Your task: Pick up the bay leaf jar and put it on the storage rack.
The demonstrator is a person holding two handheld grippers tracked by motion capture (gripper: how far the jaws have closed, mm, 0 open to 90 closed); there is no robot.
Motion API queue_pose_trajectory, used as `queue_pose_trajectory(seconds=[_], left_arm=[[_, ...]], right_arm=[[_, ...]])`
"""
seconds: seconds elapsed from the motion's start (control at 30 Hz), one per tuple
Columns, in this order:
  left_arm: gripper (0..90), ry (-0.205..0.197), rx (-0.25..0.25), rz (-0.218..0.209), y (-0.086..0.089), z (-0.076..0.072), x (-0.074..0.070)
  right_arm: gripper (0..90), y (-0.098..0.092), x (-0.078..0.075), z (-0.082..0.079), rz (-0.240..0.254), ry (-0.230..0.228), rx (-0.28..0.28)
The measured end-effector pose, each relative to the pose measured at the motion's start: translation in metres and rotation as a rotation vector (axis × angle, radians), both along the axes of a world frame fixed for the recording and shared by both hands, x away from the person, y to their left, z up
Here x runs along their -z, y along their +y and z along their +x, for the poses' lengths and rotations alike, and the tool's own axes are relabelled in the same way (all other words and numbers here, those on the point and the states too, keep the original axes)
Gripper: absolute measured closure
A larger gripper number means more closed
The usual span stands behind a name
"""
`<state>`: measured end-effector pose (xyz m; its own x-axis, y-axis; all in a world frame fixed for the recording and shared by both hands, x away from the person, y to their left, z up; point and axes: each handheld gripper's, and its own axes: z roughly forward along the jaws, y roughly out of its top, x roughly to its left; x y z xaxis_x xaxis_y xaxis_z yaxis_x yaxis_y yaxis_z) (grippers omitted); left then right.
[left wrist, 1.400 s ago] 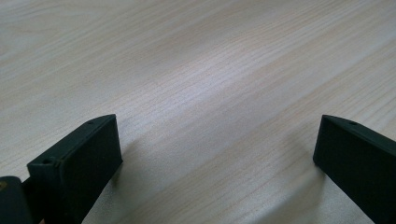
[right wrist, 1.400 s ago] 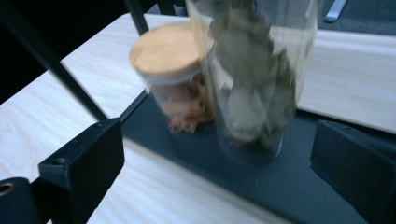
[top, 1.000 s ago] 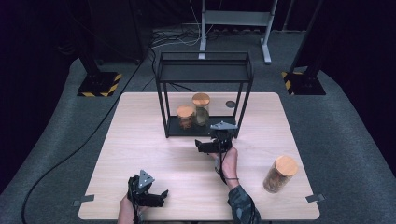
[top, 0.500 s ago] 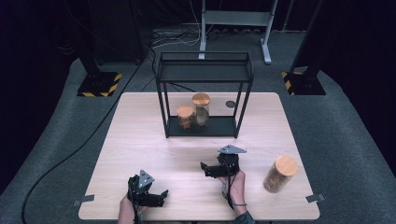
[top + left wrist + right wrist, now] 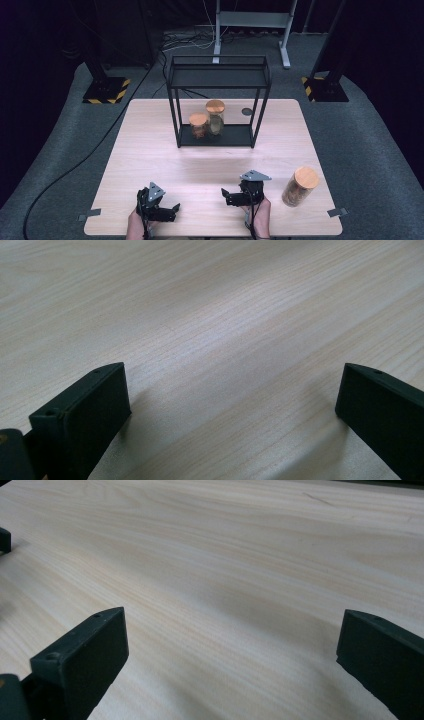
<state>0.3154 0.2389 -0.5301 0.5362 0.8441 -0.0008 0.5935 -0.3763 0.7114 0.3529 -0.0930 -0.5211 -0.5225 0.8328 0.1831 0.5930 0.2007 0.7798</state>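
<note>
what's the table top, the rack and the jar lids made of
Table top: pale wood or wood-look laminate, matt, with visible grain lines. Rack: thin black frame, probably painted metal. Jar lids: tan discs, likely wood or bamboo; too small to be sure.

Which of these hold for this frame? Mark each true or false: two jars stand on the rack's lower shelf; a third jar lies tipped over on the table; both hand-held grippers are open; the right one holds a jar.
1. Two cork-lidded glass jars stand on the black metal rack's lower shelf. True.
2. A third cork-lidded jar lies tipped over. False: it stands upright on the light wooden table.
3. The left hand-held gripper and right hand-held gripper are open. True.
4. The right one holds a jar. False: its jaws are empty.
</note>
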Motion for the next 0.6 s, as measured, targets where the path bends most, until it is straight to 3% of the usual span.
queue_pose_trajectory(seconds=[0.13,0.6], left_arm=[[0.2,0.000,-0.005,0.001,0.000,0.000,0.000],[0.3,0.000,-0.005,0.001,0.000,0.000,0.000]], right_arm=[[0.0,-0.002,0.001,-0.005,-0.028,0.004,0.003],[0.0,-0.012,0.001,-0.020,-0.039,0.024,0.029]])
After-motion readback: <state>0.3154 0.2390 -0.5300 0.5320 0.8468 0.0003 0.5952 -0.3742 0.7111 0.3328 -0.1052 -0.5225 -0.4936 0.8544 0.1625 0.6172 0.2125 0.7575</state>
